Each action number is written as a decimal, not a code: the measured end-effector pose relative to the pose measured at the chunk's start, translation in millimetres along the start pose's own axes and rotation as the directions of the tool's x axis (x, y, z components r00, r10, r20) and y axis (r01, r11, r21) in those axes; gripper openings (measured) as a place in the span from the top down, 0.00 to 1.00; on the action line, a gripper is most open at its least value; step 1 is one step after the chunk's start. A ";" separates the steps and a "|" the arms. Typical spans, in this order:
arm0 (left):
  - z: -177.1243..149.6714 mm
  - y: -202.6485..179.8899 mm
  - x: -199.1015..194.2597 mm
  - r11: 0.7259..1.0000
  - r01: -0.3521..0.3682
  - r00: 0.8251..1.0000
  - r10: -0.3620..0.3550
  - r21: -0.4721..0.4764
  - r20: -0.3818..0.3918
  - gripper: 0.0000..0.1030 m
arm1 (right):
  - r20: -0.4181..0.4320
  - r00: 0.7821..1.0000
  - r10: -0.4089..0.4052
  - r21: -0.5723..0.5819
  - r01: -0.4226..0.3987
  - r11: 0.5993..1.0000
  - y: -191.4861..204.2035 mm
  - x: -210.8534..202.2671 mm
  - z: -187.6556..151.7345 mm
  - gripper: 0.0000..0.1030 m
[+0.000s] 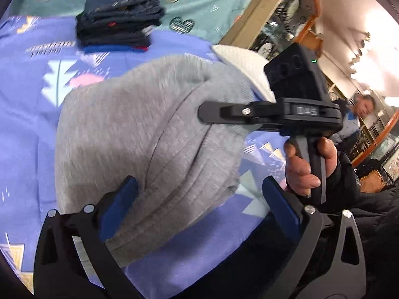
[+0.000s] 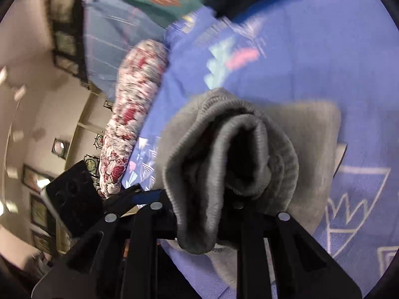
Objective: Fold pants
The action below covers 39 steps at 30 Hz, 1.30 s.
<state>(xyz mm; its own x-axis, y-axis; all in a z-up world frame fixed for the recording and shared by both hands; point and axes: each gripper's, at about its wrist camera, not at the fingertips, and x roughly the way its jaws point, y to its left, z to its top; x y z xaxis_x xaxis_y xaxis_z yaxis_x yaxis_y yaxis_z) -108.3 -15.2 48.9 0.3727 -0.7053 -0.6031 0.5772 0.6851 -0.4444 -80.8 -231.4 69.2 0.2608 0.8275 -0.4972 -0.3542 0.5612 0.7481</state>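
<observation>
Left wrist view first: the left gripper (image 1: 199,206) has its jaws spread wide, blue pads well apart, and nothing is pinched between them. The grey sweatpants (image 1: 149,134) lie in a folded heap on the blue patterned bedsheet (image 1: 30,124), and the near edge of the heap sits in the gap between the pads. The left pad looks like it's right against the fabric, but it isn't squeezing anything.

Over on the right side of that same view you can see the right gripper (image 1: 207,111) from the side, held by a hand (image 1: 306,164) in a dark sleeve, its fingers reaching in over the top of the pants. Behind the heap there's a stack of folded dark clothes (image 1: 117,22) sitting where the blue sheet meets a teal patterned one (image 1: 212,2). A white pillow-ish thing (image 1: 244,67) pokes out past the pants. There's also a person (image 1: 359,117) standing in the background, near wooden shelving.

The right wrist view is blurry, but it shows the right gripper (image 2: 224,194) narrowed down on a bunch of the grey sweatpants (image 2: 232,149). The ribbed cuff or waistband (can't tell which) is bunched up and draped right over the jaws, so the pads themselves are hidden. The rest of the pants lie flat on the blue sheet behind. A rolled floral blanket (image 2: 129,124) lies off to the left.
</observation>
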 end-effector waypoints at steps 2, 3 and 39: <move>4.5 -13.7 -0.3 0.998 0.029 0.999 -0.030 0.058 0.010 0.02 | 0.048 0.998 -0.026 -0.103 0.031 0.994 28.1 -23.3 -1.7 0.81; 4.9 -16.4 3.5 0.997 0.040 0.999 -0.040 0.072 0.003 0.02 | 0.063 0.997 -0.054 -0.114 0.061 0.992 30.9 -30.2 -2.4 0.81; -30.6 17.9 26.4 1.000 -0.014 0.992 0.016 0.021 -0.123 0.02 | -0.138 0.942 -0.307 0.025 0.313 0.949 -47.4 27.3 7.5 0.53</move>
<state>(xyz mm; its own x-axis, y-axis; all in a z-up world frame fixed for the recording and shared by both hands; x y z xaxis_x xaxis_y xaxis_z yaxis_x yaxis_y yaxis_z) -110.4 -16.0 4.7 0.2901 -0.6665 -0.6867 0.5871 0.6906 -0.4224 -50.2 -235.5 23.4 0.2303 0.6097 -0.7585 -0.2322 0.7913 0.5656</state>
